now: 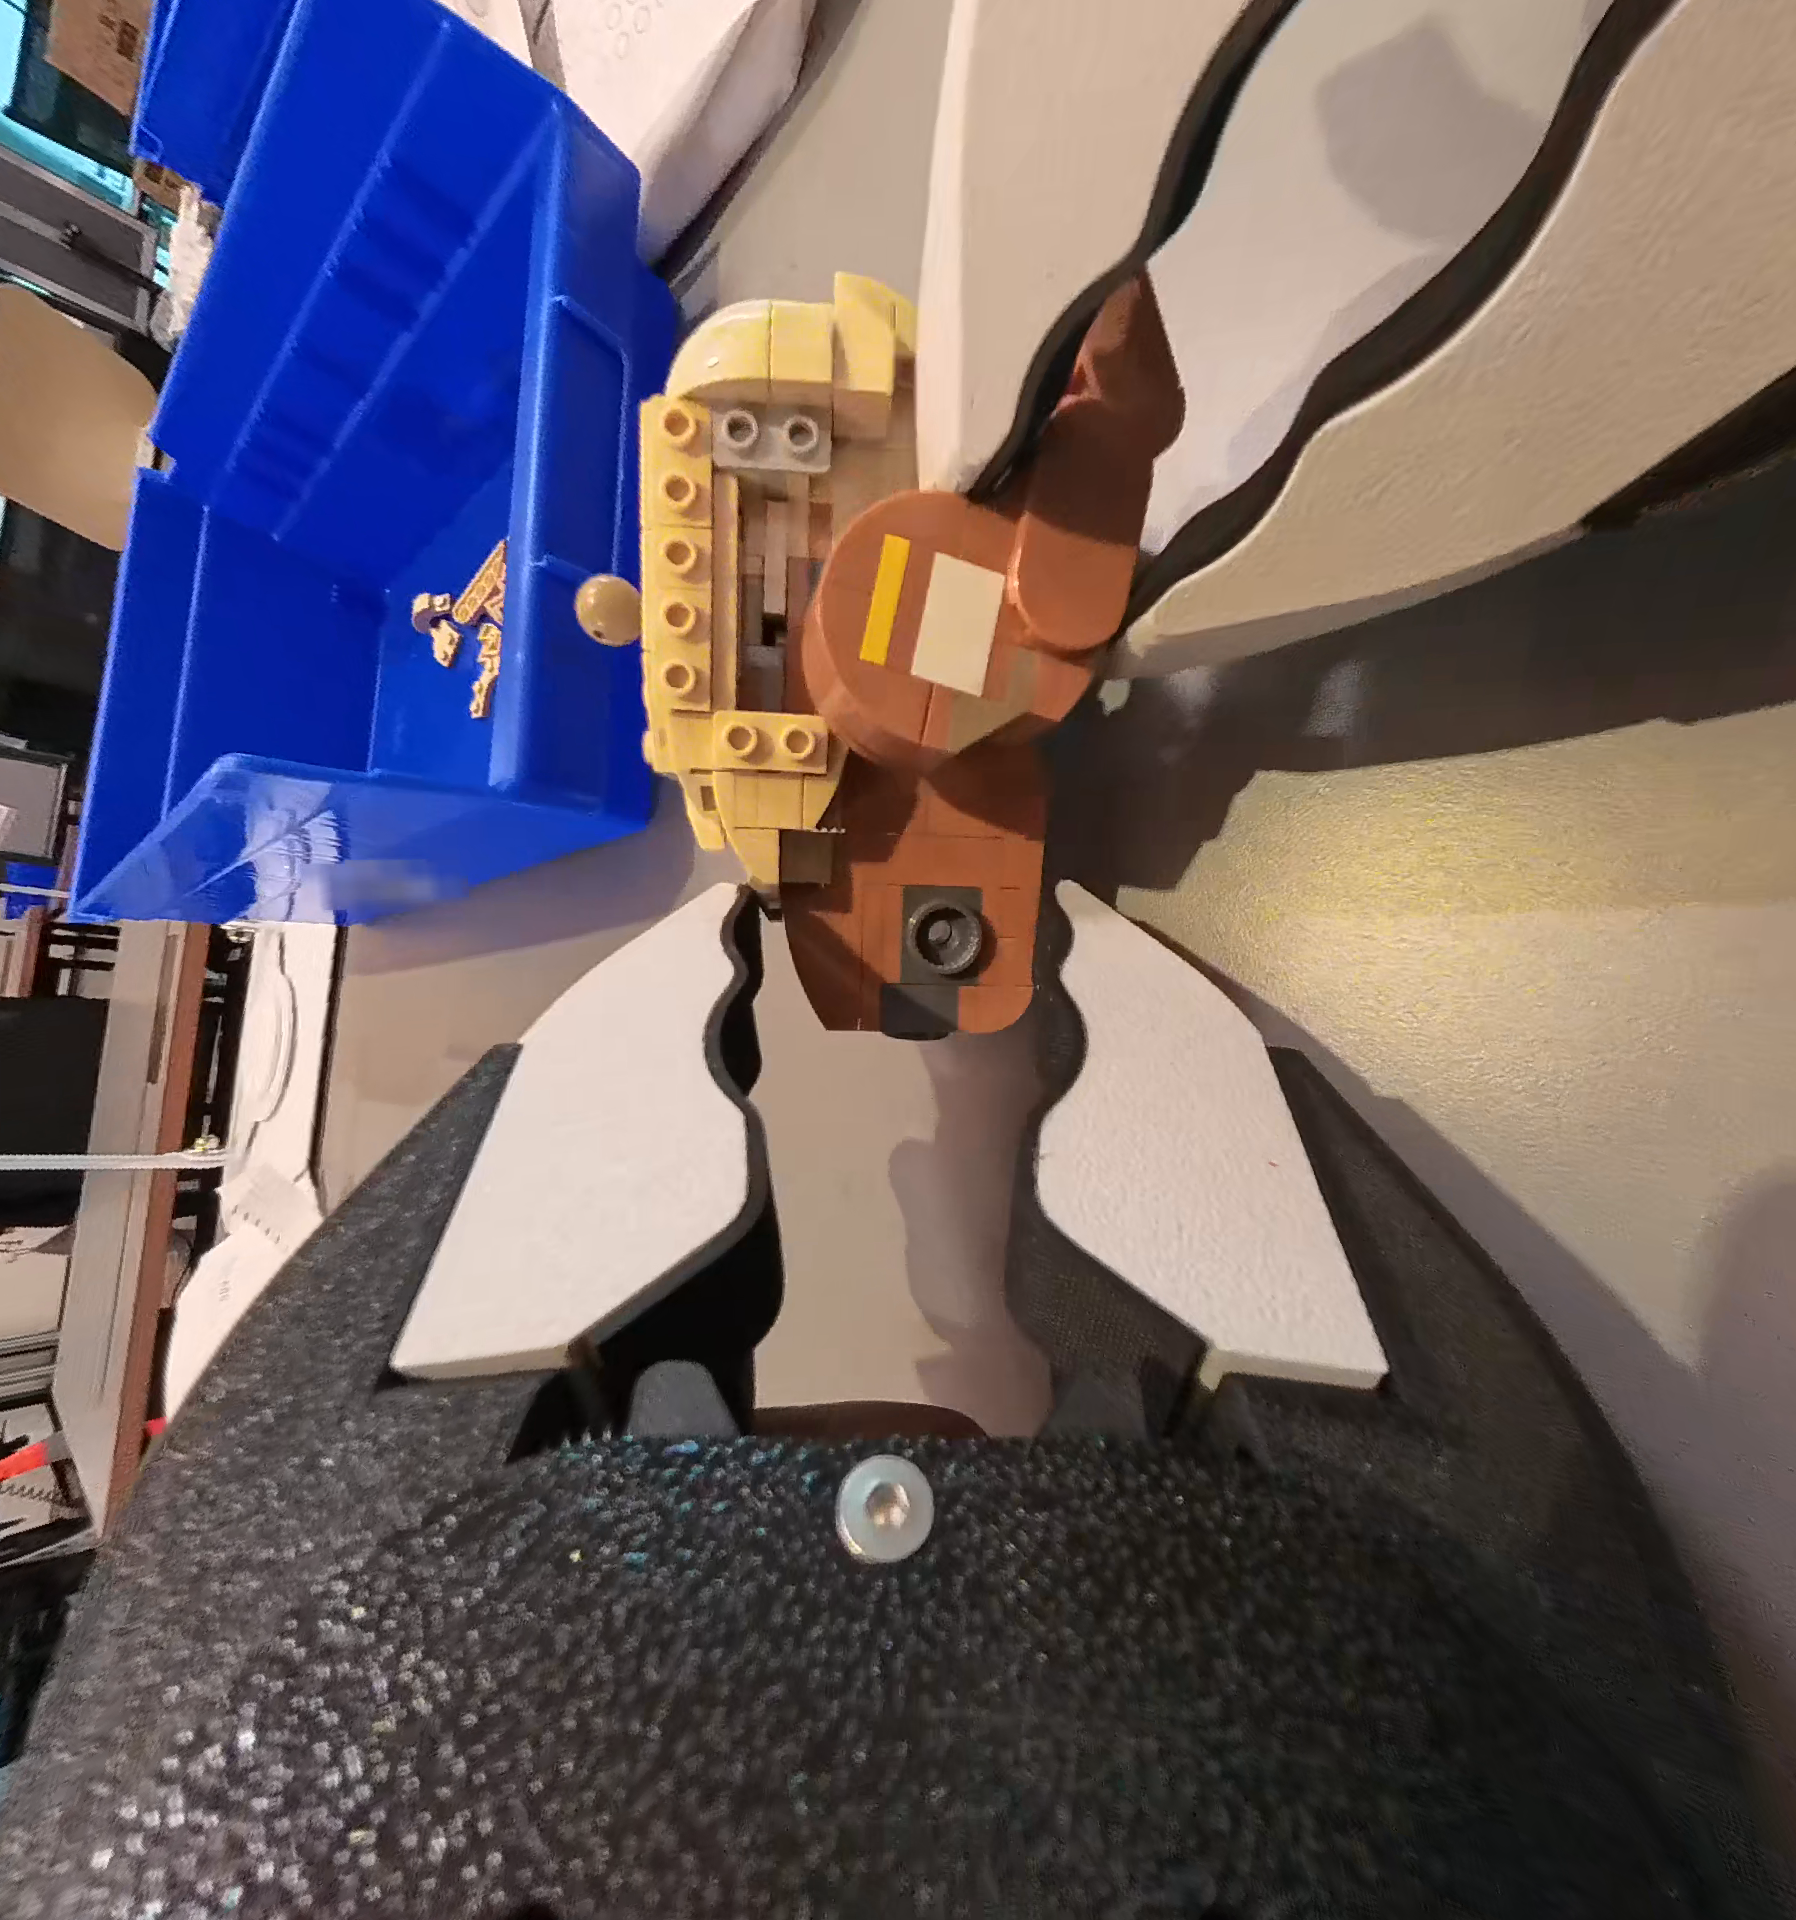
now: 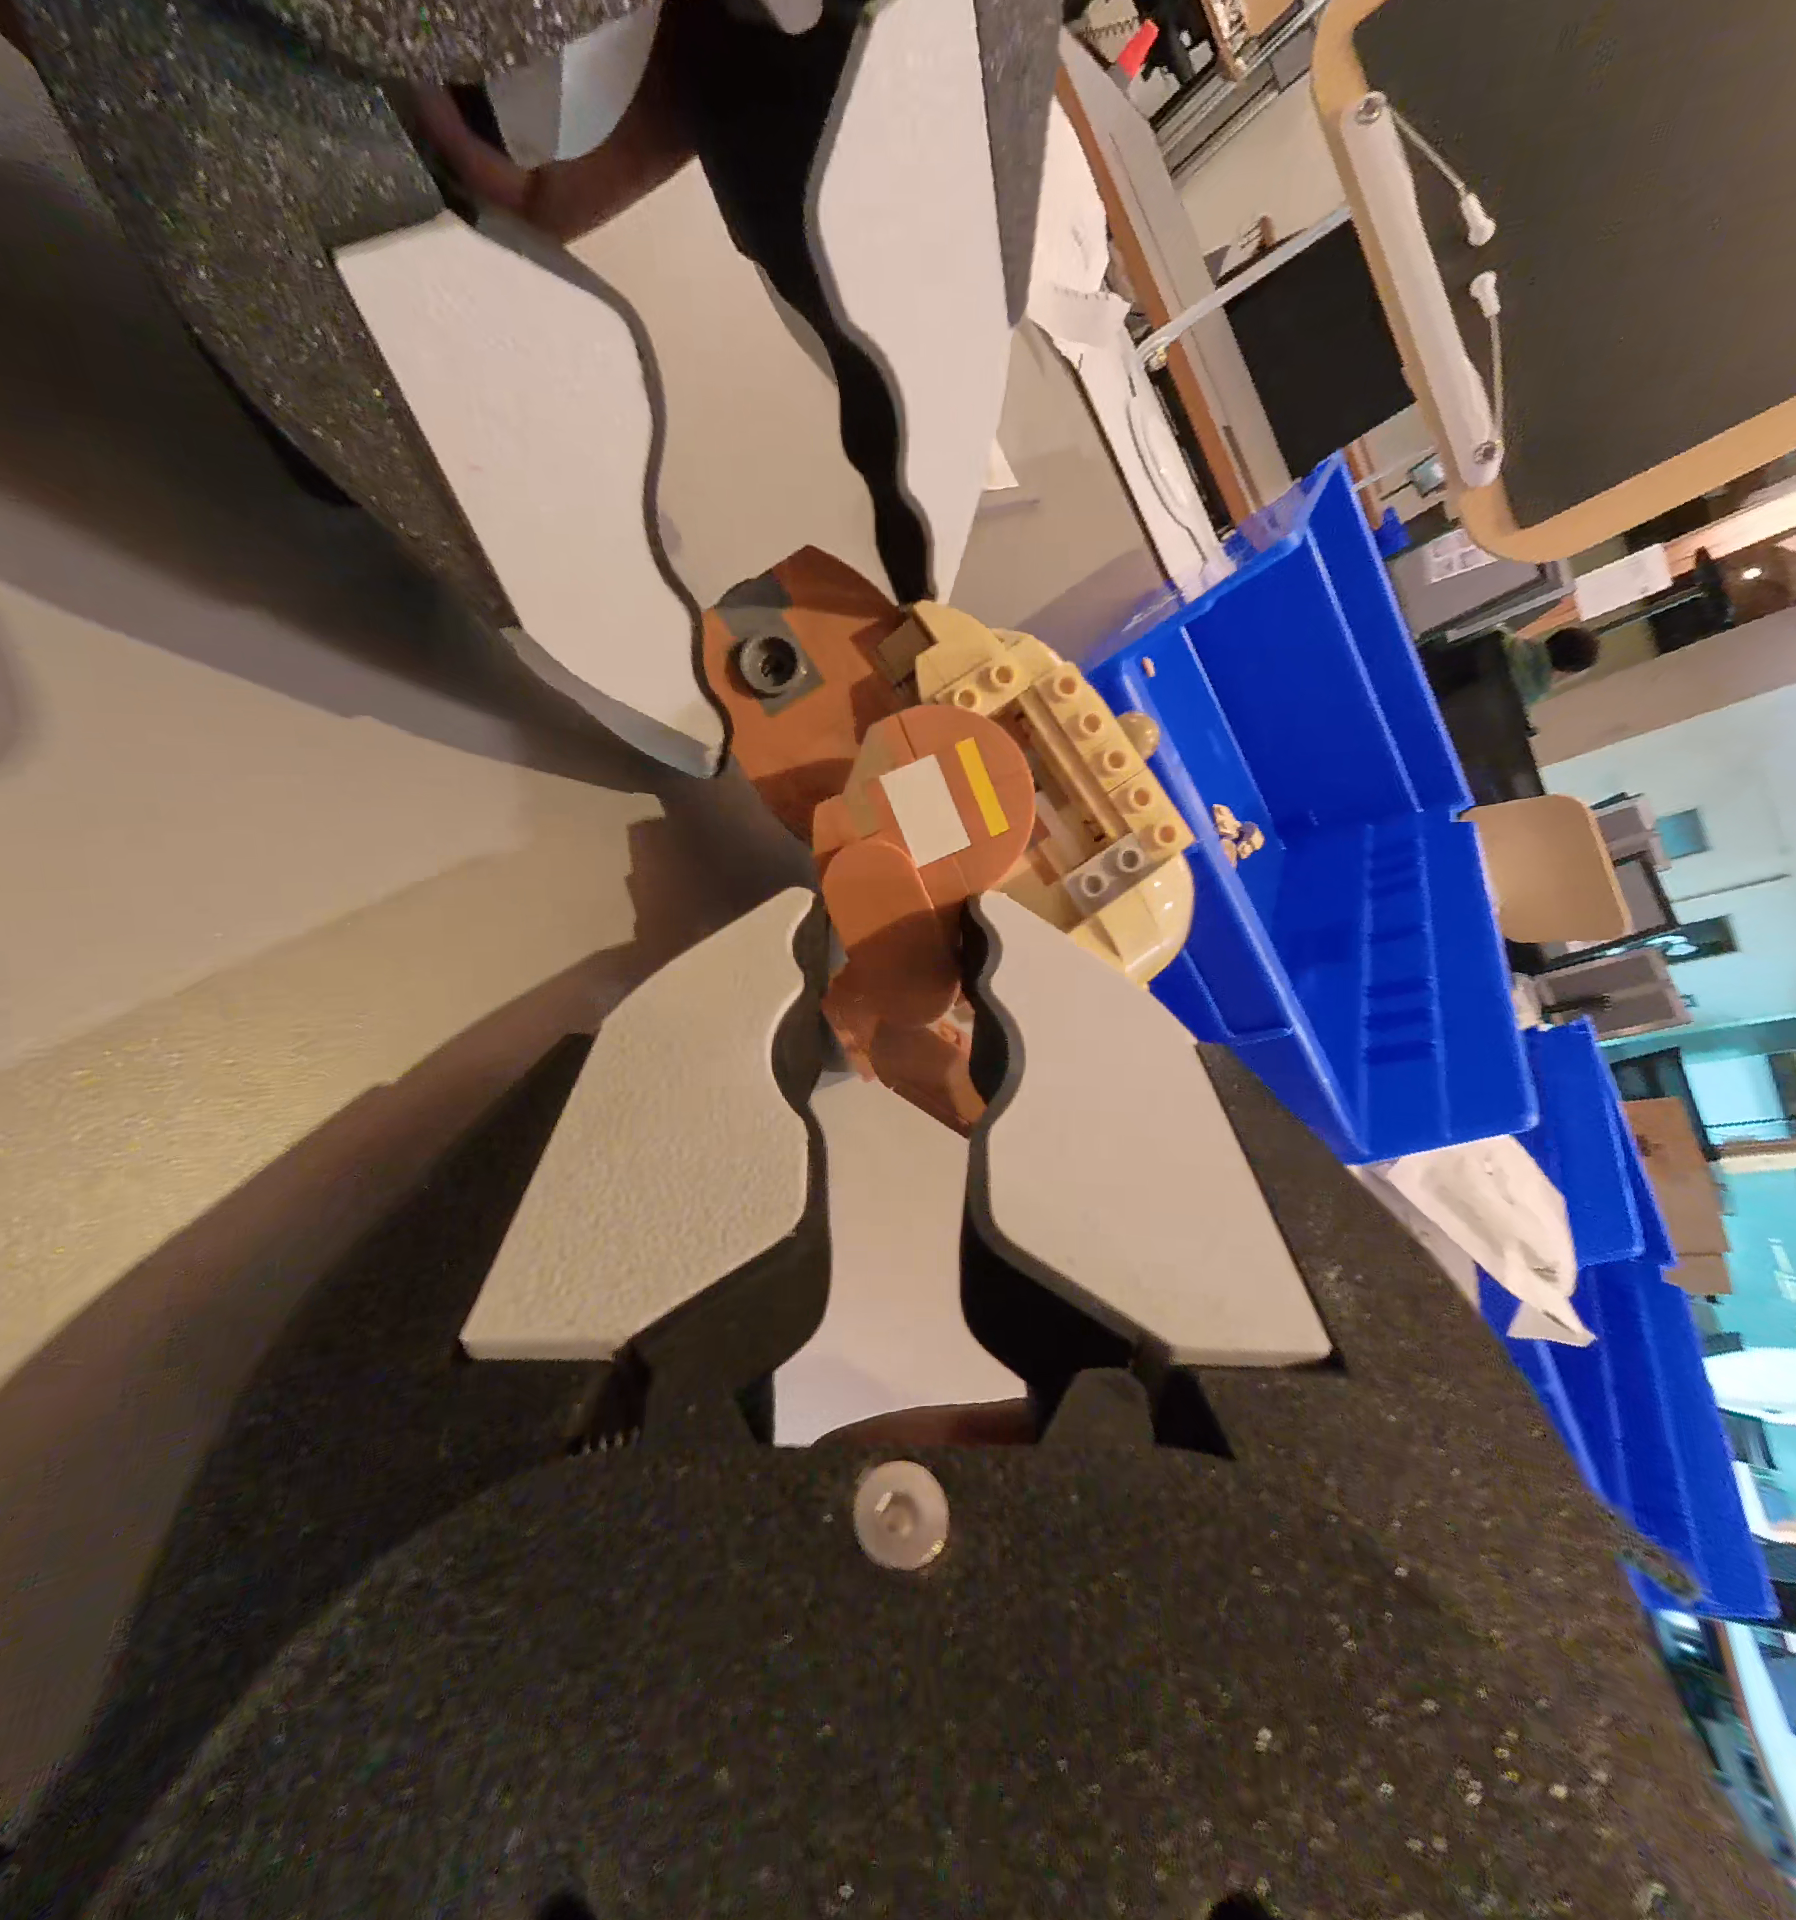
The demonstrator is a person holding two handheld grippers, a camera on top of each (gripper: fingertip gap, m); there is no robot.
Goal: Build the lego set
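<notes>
A brick-built model (image 1: 935,831) with a brown body and a tan studded side (image 1: 681,582) hangs between both grippers above the pale table. My left gripper (image 1: 899,935) is shut on its brown end, which bears a dark grey round stud piece (image 1: 941,930). Both pads press on that end. My right gripper (image 2: 894,956) is shut on a brown rounded limb (image 2: 889,966) at the model's other end. A round brown part with a white tile and a yellow tile (image 2: 925,810) lies between the two grasps. The left gripper (image 2: 821,681) also shows at the top of the right wrist view, and a right finger (image 1: 1029,260) at the top of the left wrist view.
A blue bin (image 1: 406,416) stands just behind the model with several small tan pieces (image 1: 478,623) in it. More blue bins (image 2: 1621,1351) line the table's far side, one with a crumpled white bag (image 2: 1496,1226). A chair (image 2: 1600,260) stands beyond. The left gripper's tips are roughly 5 centimeters from the right gripper's.
</notes>
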